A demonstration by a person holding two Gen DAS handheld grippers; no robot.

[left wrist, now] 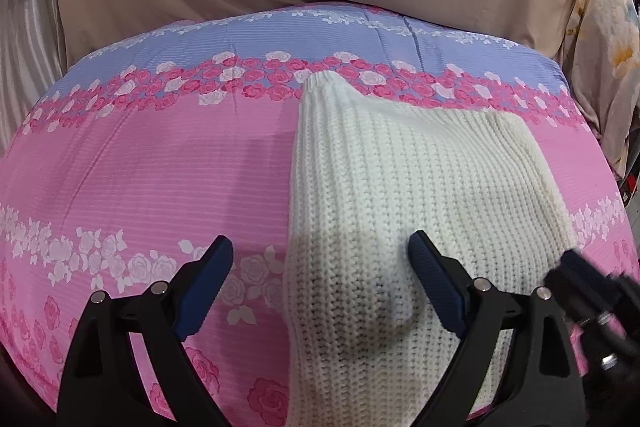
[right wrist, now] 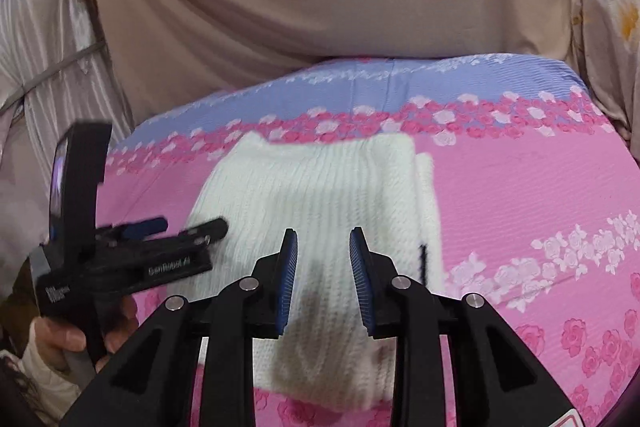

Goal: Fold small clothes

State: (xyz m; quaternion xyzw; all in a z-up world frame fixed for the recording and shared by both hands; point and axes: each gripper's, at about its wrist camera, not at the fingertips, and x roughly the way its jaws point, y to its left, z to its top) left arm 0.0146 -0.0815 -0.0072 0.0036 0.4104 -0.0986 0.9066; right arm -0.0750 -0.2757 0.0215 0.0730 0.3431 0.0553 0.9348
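Floral bedspread [left wrist: 140, 167]: white knit [left wrist: 400, 187] lengthwise away; left hand-held gripper [left wrist: 320, 253] spread, right [right wrist: 323, 247] narrowly parted.

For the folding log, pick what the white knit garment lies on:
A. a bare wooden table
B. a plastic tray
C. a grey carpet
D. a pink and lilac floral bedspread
D: the white knit garment lies flat on the pink and lilac floral bedspread, rose bands showing around it.
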